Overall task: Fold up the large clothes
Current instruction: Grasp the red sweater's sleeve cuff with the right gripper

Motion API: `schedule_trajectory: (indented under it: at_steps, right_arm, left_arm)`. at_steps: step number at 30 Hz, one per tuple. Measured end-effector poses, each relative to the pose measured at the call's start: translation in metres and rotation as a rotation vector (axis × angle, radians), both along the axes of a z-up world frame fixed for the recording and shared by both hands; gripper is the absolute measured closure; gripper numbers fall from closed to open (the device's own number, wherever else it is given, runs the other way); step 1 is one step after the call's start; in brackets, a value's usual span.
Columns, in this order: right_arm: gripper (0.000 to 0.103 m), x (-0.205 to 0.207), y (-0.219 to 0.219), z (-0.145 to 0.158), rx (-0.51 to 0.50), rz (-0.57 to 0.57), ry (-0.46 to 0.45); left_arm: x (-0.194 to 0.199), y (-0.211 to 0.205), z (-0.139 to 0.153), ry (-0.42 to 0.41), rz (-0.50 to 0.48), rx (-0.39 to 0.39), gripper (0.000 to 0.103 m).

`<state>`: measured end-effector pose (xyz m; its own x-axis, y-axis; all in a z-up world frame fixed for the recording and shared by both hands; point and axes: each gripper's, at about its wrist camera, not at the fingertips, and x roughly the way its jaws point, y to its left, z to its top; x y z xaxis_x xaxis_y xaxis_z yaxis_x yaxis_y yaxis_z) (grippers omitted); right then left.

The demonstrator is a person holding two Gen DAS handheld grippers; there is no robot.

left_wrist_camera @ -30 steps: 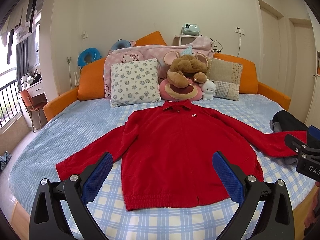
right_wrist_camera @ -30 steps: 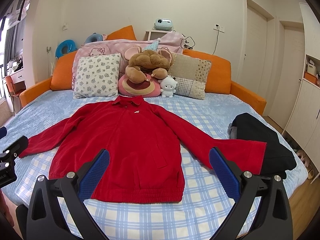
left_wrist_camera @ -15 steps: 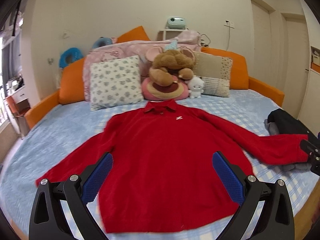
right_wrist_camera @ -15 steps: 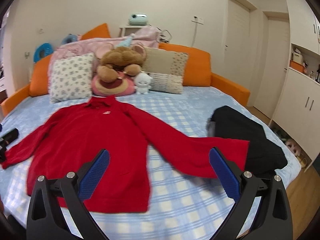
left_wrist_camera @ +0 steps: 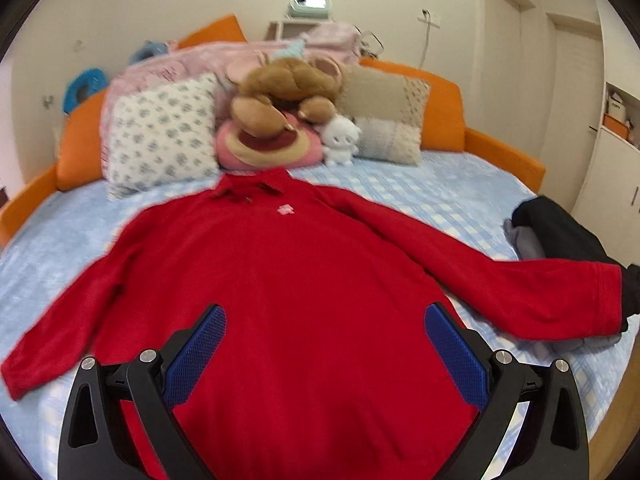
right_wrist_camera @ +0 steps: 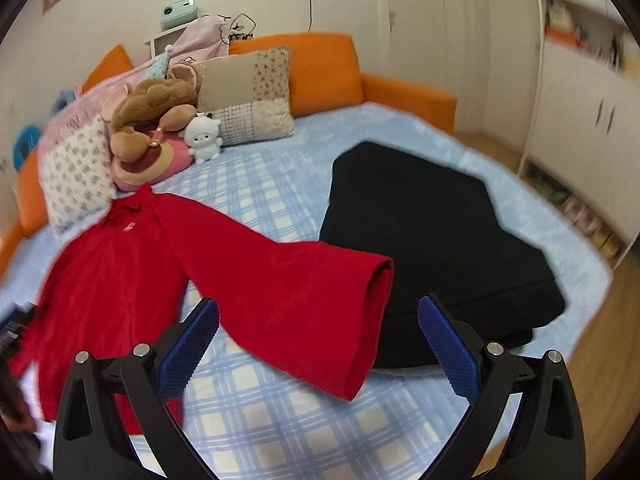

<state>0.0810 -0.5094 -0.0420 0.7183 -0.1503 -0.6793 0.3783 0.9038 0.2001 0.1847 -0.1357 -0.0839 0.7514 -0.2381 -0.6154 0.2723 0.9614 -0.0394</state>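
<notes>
The red collared jacket lies spread on the blue checked bed, collar toward the pillows. Its right sleeve end rests against the folded black garment beside it.

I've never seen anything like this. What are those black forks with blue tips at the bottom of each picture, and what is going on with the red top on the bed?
Those are two hand-held grippers, one in each of a person's hands, each carrying its own camera that looks along its fingers. One picture comes from the left gripper, the other from the right gripper. Both are open and hold nothing. On the checked bed lies a red jacket, spread flat with sleeves out, waiting to be folded. The right gripper faces one red sleeve, which overlaps a folded black garment. Pillows and plush toys sit at the headboard.
</notes>
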Motion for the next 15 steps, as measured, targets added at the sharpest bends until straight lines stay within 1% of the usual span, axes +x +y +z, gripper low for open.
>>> schedule_trajectory:
  at_steps: [1, 2, 3, 4, 5, 6, 7, 8, 9, 10, 12, 14, 15]
  right_arm:
    - [0.006, 0.003, -0.005, -0.002, 0.025, 0.016, 0.000]
    - [0.011, 0.006, -0.008, -0.006, 0.037, 0.025, 0.008]
    - [0.018, 0.010, -0.011, -0.010, 0.048, 0.037, 0.022]
    - [0.023, 0.012, -0.010, -0.013, 0.057, 0.044, 0.032]
    - [0.031, 0.018, -0.012, -0.019, 0.075, 0.054, 0.053]
    - [0.035, 0.023, -0.014, -0.024, 0.091, 0.065, 0.066]
    - [0.036, 0.028, -0.014, -0.029, 0.098, 0.076, 0.083]
    - [0.041, 0.031, -0.013, -0.032, 0.100, 0.085, 0.089]
    - [0.051, 0.035, -0.013, -0.035, 0.106, 0.096, 0.094]
    - [0.057, 0.037, -0.012, -0.036, 0.107, 0.100, 0.099]
    - [0.084, 0.042, -0.008, -0.037, 0.095, 0.110, 0.097]
    - [0.098, 0.047, -0.004, -0.035, 0.079, 0.131, 0.089]
    - [0.098, 0.051, -0.002, -0.033, 0.083, 0.150, 0.083]
  left_arm:
    - [0.005, -0.006, -0.006, 0.022, -0.009, -0.007, 0.002]
    - [0.009, -0.012, -0.011, 0.043, -0.012, -0.017, 0.002]
    - [0.011, -0.014, -0.014, 0.055, -0.009, -0.030, 0.002]
    - [0.013, -0.017, -0.017, 0.064, -0.004, -0.044, 0.002]
    - [0.015, -0.021, -0.020, 0.070, 0.000, -0.068, 0.002]
    - [0.017, -0.024, -0.021, 0.073, 0.002, -0.084, 0.002]
    - [0.017, -0.025, -0.022, 0.077, 0.005, -0.093, 0.002]
    - [0.018, -0.027, -0.022, 0.081, 0.006, -0.099, 0.002]
    - [0.017, -0.027, -0.022, 0.083, 0.008, -0.101, 0.002]
    - [0.017, -0.028, -0.022, 0.085, 0.010, -0.099, 0.002]
    - [0.017, -0.028, -0.021, 0.075, 0.009, -0.094, 0.002]
    - [0.016, -0.028, -0.020, 0.069, 0.007, -0.091, 0.002]
    - [0.015, -0.024, -0.018, 0.066, 0.005, -0.089, 0.002]
